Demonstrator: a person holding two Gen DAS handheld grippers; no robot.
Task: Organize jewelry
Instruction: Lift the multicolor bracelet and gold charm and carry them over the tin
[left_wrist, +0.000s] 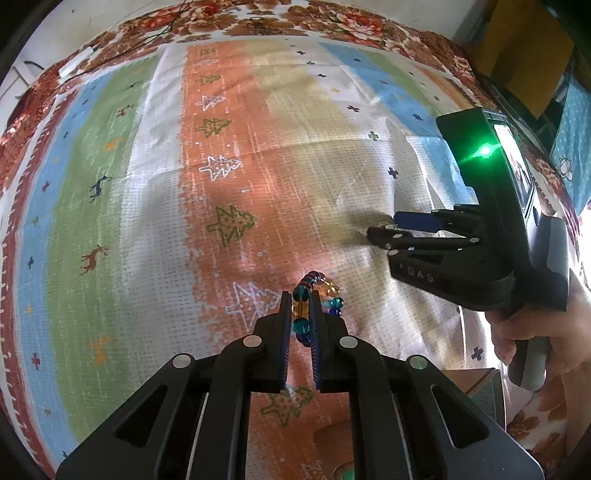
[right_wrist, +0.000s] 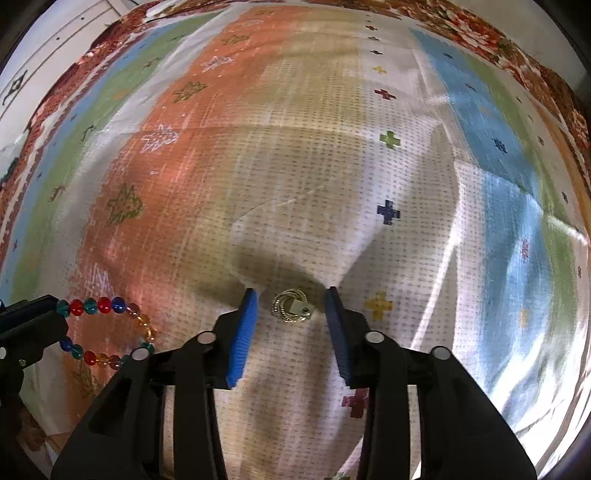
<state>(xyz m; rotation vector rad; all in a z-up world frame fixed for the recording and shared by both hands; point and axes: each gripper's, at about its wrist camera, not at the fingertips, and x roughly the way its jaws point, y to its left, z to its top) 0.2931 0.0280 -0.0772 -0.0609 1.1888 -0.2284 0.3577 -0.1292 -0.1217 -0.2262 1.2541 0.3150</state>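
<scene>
The left gripper has its two fingers nearly closed on a bead bracelet; the beads sit squeezed in the thin gap between the fingers, so it has hold of the bracelet; the bracelet is a loop of round glass beads in red, blue, teal and yellow, and its long way runs straight out along the fingers, away from the camera, over the orange stripe of the cloth; from the right wrist camera the same bracelet shows as a loop stretched sideways, one end caught in the left gripper at the left edge of that view and the other end rounded and free; the right gripper has its fingers spread wide open and holds nothing; a small bunch of gold rings lies flat on the white part of the cloth right between the two blue finger pads, touching neither; a little square bit sticks out of the rings toward the right finger; a hand holds the right gripper beside the bracelet, near the right edge of the cloth.
</scene>
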